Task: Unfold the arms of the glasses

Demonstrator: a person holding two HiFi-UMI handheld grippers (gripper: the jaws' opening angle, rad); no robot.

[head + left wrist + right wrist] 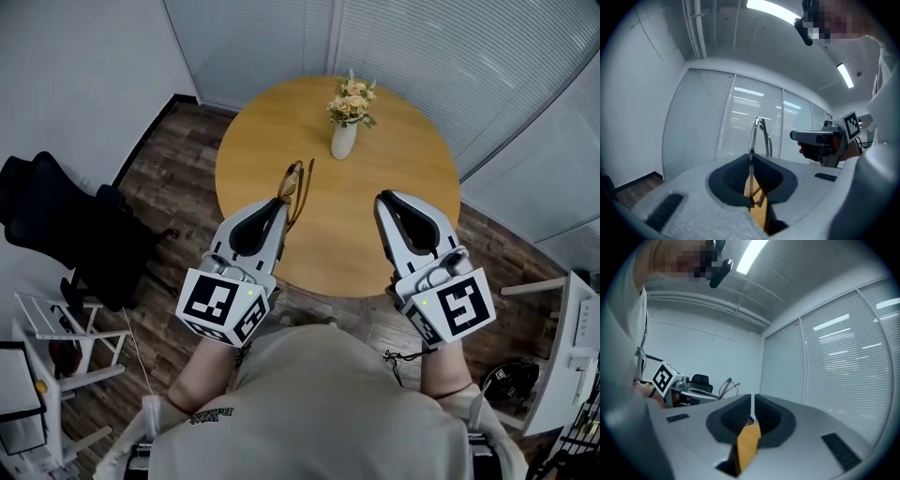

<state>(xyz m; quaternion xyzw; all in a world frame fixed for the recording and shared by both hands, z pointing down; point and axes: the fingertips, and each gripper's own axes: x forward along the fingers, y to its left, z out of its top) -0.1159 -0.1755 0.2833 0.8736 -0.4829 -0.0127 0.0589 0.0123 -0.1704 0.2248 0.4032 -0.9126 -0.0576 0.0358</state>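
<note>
The thin-rimmed glasses [294,184] are held over the left part of the round wooden table [375,141]. My left gripper [279,206] is shut on the frame. In the left gripper view the glasses [757,136] stand up out of the jaws, and their arms look folded against the frame. My right gripper [383,200] hovers over the table to the right of the glasses, apart from them. Its jaws are shut with nothing between them. From the right gripper view [753,401] the glasses [727,386] show at the left, at the tip of the left gripper [689,391].
A white vase of flowers [346,120] stands at the table's far middle. A black office chair [66,225] and a white rack [56,342] are on the floor at the left. White furniture [572,347] stands at the right. Blinds line the far wall.
</note>
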